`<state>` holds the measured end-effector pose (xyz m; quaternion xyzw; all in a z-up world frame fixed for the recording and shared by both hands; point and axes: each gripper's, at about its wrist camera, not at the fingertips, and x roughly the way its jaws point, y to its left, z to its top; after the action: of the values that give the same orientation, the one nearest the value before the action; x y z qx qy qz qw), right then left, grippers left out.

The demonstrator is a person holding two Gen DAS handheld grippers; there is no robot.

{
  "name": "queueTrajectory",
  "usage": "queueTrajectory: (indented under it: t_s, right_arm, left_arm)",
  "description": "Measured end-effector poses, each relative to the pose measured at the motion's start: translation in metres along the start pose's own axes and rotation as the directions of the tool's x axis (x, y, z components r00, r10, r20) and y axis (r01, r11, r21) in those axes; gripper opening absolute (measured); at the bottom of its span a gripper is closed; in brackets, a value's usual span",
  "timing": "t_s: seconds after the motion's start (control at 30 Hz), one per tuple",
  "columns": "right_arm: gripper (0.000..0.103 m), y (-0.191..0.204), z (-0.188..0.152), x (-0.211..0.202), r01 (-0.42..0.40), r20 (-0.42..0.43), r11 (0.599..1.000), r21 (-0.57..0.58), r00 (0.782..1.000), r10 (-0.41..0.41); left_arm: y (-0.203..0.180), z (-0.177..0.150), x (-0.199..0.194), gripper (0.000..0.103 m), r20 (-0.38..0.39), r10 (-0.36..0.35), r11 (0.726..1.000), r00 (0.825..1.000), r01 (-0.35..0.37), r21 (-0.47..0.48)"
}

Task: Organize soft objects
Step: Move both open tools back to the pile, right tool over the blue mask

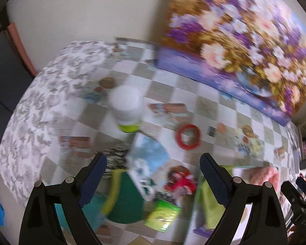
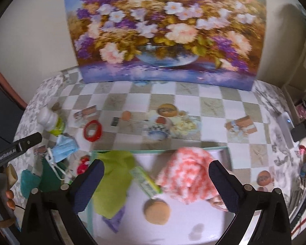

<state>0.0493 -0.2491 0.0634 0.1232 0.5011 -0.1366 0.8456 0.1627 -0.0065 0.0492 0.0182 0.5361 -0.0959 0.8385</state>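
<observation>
Left tongs (image 1: 153, 175) spread and empty over the table's (image 1: 173, 85) pile; right tongs (image 2: 156, 180) spread, empty above the tray (image 2: 227, 155); nearest the left lies the blue mask (image 1: 153, 153), long axis running away.

I am in a home: past my fingers (image 2: 218, 175) are a checkered tablecloth (image 2: 193, 98) and a big flower painting (image 2: 165, 30).

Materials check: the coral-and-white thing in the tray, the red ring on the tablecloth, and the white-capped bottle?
Coral-and-white thing: looks like fuzzy knit or chenille fabric, judging by its matte, nubby, slumped surface. Red ring: probably plastic or tape, smooth with a slight gloss and a rigid round shape. Bottle: likely plastic, with a smooth white cap and a yellow-green label; blur leaves this open.
</observation>
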Motion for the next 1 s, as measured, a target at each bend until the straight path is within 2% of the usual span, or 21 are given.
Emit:
queueTrajectory:
  t_s: [0.2,0.37,0.6,0.77,1.0]
  right_arm:
    - [0.103,0.046,0.002,0.008,-0.100,-0.006,0.994,-0.031,0.995,0.100]
    - [0.103,0.088,-0.001,0.022,-0.166,-0.036,0.984,-0.065,0.986,0.164]
    - [0.103,0.141,-0.013,0.061,-0.232,-0.154,0.966,-0.116,0.965,0.214]
    - [0.103,0.158,-0.023,0.086,-0.255,-0.211,0.962,-0.102,0.950,0.229]
    - [0.103,0.165,-0.026,0.107,-0.273,-0.215,0.960,-0.056,0.943,0.256]
  left_arm:
    - [0.043,0.005,-0.001,0.093,0.010,0.069,0.997,0.998,-0.069,-0.043]
    - [0.065,0.006,0.006,0.093,-0.007,0.062,0.996,0.998,-0.063,-0.059]
    - [0.084,0.003,0.037,0.093,-0.086,0.050,0.993,0.995,-0.059,-0.104]
    - [0.098,-0.003,0.056,0.093,-0.139,0.041,0.989,0.989,-0.060,-0.136]
    - [0.115,-0.004,0.069,0.093,-0.160,0.027,0.979,0.987,-0.058,-0.196]
